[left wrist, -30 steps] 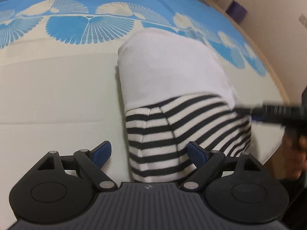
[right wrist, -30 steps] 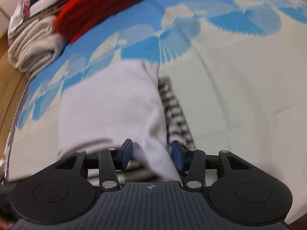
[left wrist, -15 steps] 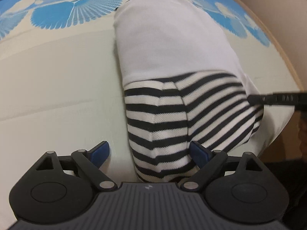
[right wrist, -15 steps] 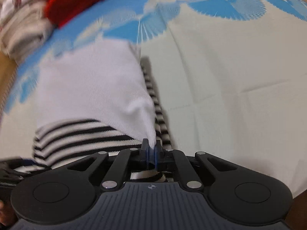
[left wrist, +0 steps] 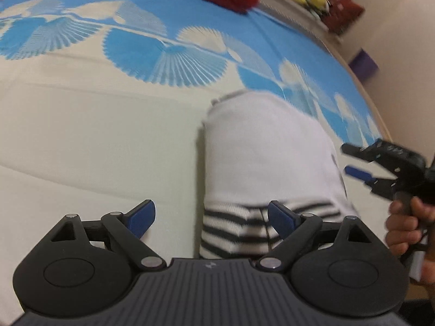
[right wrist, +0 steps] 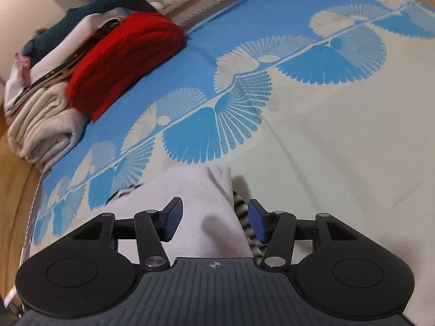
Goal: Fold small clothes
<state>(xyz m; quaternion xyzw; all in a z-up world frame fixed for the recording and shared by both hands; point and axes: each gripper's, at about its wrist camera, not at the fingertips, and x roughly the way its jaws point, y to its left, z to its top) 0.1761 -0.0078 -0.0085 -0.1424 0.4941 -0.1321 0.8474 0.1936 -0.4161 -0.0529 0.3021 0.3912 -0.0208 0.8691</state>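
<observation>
Left gripper [left wrist: 211,218]: jaws spread wide, nothing between the blue pads [left wrist: 141,218]. Directly ahead of it, and partly under its right finger, lies the folded garment [left wrist: 261,163] — white knit panel on top, black-and-white striped section at the end nearest the tool. The garment's left edge sits roughly midway between the fingers; bare cream sheet lies ahead of the left finger.

Right gripper [right wrist: 214,221]: jaws apart, empty. The same garment [right wrist: 206,217] lies between and below its fingers, white layer uppermost, with a strip of stripes showing along the garment's right edge, just inside the right pad [right wrist: 257,224]. Contact between pads and cloth cannot be told.

In the left wrist view, the right gripper [left wrist: 353,160] appears off to the right of the garment, held in the person's hand [left wrist: 407,231], fingers parted, tips just beside the white panel's right edge.

Beyond the garment: bedsheet [right wrist: 339,149], cream with a blue fan pattern. Farther out, up and to the left of the right tool, a folded red knit [right wrist: 125,57] rests on a stack of beige folded cloth [right wrist: 46,125], with dark teal fabric [right wrist: 89,16] behind.
</observation>
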